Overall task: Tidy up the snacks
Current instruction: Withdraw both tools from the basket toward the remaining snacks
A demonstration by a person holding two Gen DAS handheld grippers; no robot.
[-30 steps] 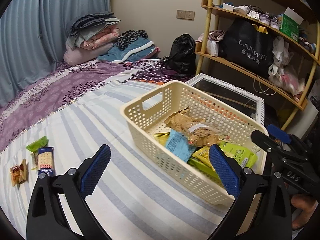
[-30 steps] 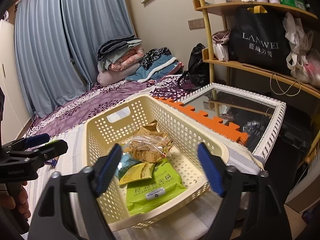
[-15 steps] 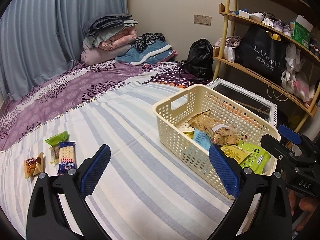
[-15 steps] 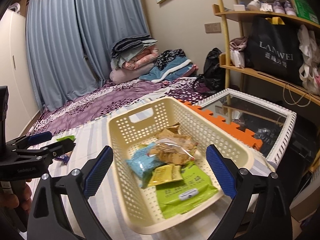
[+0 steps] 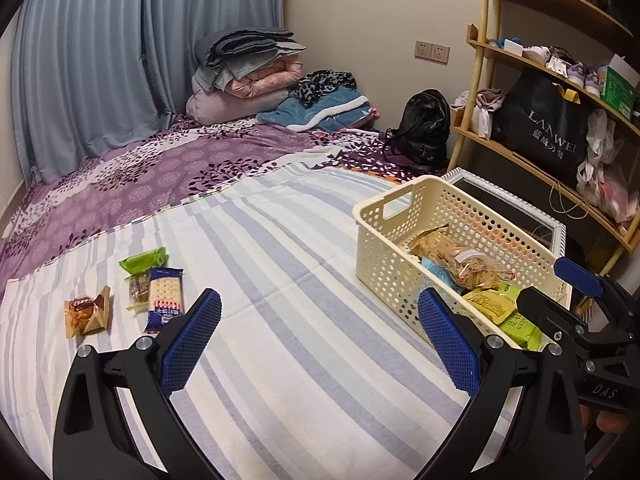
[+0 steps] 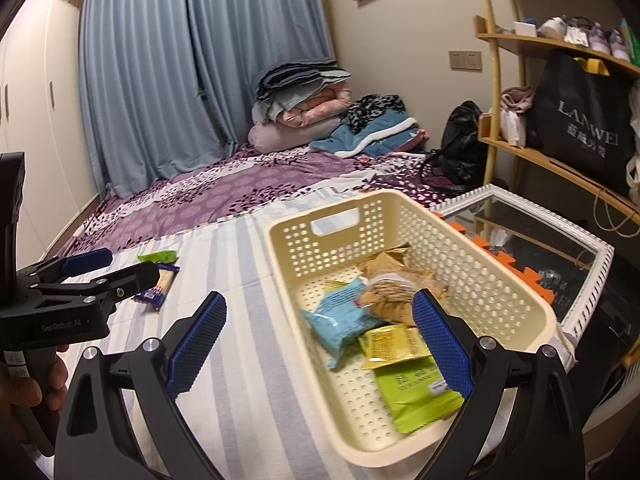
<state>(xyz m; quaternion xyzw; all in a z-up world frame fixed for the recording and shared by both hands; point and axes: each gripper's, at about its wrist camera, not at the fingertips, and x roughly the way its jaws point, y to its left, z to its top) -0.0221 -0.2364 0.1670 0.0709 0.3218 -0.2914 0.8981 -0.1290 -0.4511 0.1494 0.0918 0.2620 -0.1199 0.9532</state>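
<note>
A cream perforated basket (image 5: 384,216) (image 6: 472,264) rests on the striped sheet and holds several snack packs: a blue pack (image 6: 340,320), a clear bag of biscuits (image 6: 392,296), a yellow pack (image 6: 394,344) and a green pack (image 6: 416,396). Left of it on the sheet lie a cracker pack (image 5: 165,298), a green pack (image 5: 142,260), a small brown bar (image 5: 138,290) and a wrapped pastry (image 5: 86,312). My left gripper (image 5: 320,340) hangs open over bare sheet between the loose snacks and the basket. My right gripper (image 6: 318,340) is open above the basket's near left rim, nothing between its fingers.
A striped sheet (image 5: 280,280) covers the near bed, a purple floral cover (image 5: 180,164) the far part. Folded bedding (image 5: 244,72) is stacked by the blue curtain. A white-framed mirror (image 6: 560,248) and a loaded wooden shelf (image 5: 552,92) stand right of the basket.
Both grippers have drawn back and swung left, so the basket shifted right in both views and the loose snacks came into fuller view. The right gripper's jaws widened.
</note>
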